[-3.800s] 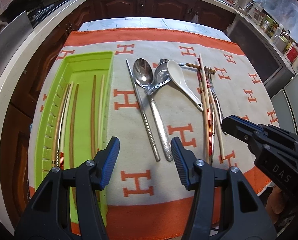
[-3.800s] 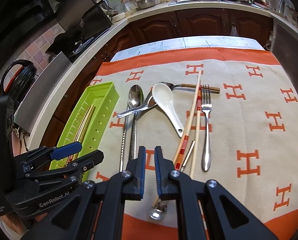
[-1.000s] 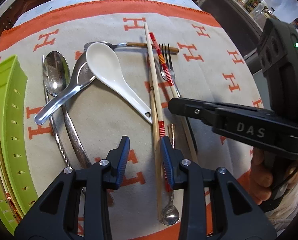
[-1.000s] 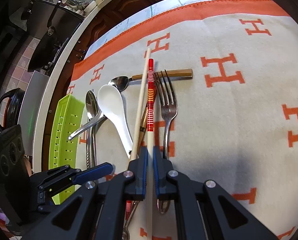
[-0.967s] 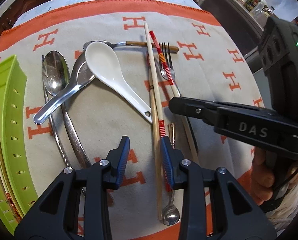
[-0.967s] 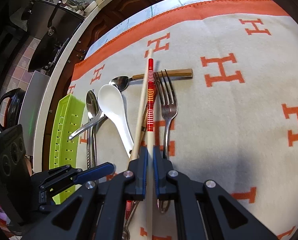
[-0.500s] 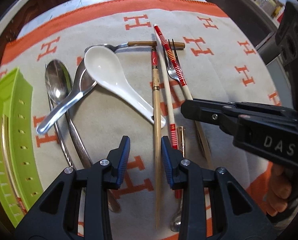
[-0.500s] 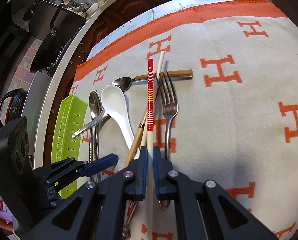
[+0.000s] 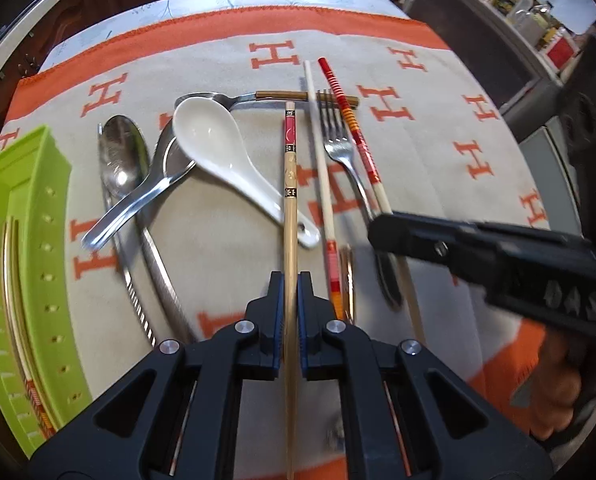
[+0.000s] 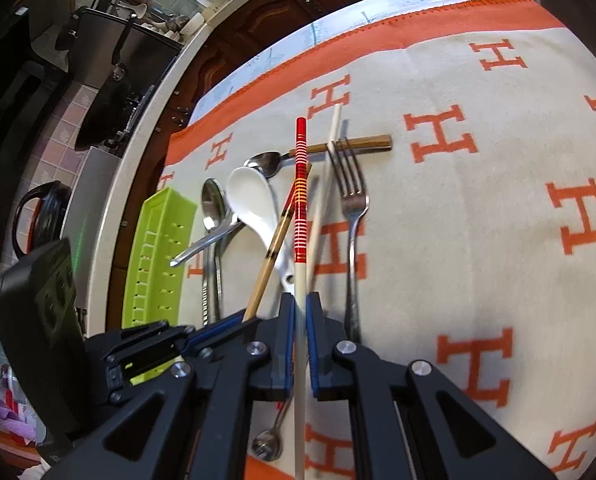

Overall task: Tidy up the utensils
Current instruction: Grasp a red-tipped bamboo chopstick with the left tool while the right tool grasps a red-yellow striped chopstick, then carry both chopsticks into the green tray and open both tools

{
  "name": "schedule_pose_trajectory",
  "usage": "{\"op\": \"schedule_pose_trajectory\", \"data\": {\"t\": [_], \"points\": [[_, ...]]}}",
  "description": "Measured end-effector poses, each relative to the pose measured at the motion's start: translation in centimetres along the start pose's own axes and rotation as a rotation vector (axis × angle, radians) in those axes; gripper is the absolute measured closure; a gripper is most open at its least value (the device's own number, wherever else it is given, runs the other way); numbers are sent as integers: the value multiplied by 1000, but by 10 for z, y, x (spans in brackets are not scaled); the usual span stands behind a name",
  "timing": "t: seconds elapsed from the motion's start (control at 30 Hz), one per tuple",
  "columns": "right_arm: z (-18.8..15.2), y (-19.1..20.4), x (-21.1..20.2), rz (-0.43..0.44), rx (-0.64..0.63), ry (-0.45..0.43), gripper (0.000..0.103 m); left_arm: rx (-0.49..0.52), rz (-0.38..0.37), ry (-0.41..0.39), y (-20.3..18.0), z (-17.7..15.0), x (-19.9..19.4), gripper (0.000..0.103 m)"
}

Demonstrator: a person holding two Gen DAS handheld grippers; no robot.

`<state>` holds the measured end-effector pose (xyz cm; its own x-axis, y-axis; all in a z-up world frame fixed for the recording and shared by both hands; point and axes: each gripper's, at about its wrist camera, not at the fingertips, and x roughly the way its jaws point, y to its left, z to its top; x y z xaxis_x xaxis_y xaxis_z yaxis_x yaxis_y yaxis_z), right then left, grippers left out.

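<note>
Left wrist view: the left hand-held gripper (image 9: 291, 292), open around the bamboo chopstick (image 9: 290, 184) half a second back, is now clenching on it, so this stick is secured for transfer. The chopstick is running from the jaws toward 12 o'clock, its red-patterned end near the wood-handled spoon (image 9: 266, 97). Green tray (image 9: 26, 216) sitting at 9 o'clock, already holding chopsticks, likely the drop spot. White ceramic spoon (image 9: 226, 160) lying just left of the stick, its handle end touching or passing under it. The left hand-held gripper is pointing forward, tilted down at the blanket-covered worktop (image 9: 437, 128).

Right wrist view: the right hand-held gripper (image 10: 300, 312) is still gripping the red-striped chopstick (image 10: 300, 200), which is now pointing to 12 o'clock and looking raised above the fork (image 10: 351, 208) and the pale chopstick (image 10: 325, 184). So both hands are carrying one stick each. The left hand-held gripper is showing at 8 o'clock, close beside. Metal spoons (image 10: 214, 216) untouched at 10 o'clock.
</note>
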<state>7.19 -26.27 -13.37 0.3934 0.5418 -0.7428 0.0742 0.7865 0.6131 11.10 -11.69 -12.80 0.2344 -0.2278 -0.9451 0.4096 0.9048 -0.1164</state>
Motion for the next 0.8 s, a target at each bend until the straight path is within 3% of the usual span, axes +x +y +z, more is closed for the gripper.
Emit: {"op": "schedule_pose_trajectory", "data": {"t": [0.2, 0.37, 0.57, 0.8], "points": [[-9, 19, -5, 22, -15, -4, 97, -29, -33, -58, 13, -26, -41, 99], [-14, 49, -3, 36, -48, 15, 97, -83, -16, -144, 35, -43, -82, 99], [-17, 99, 8, 53, -92, 41, 97, -145, 80, -235, 78, -60, -120, 99], [-12, 156, 37, 69, -97, 69, 97, -214, 181, -274, 133, -68, -137, 99]]}}
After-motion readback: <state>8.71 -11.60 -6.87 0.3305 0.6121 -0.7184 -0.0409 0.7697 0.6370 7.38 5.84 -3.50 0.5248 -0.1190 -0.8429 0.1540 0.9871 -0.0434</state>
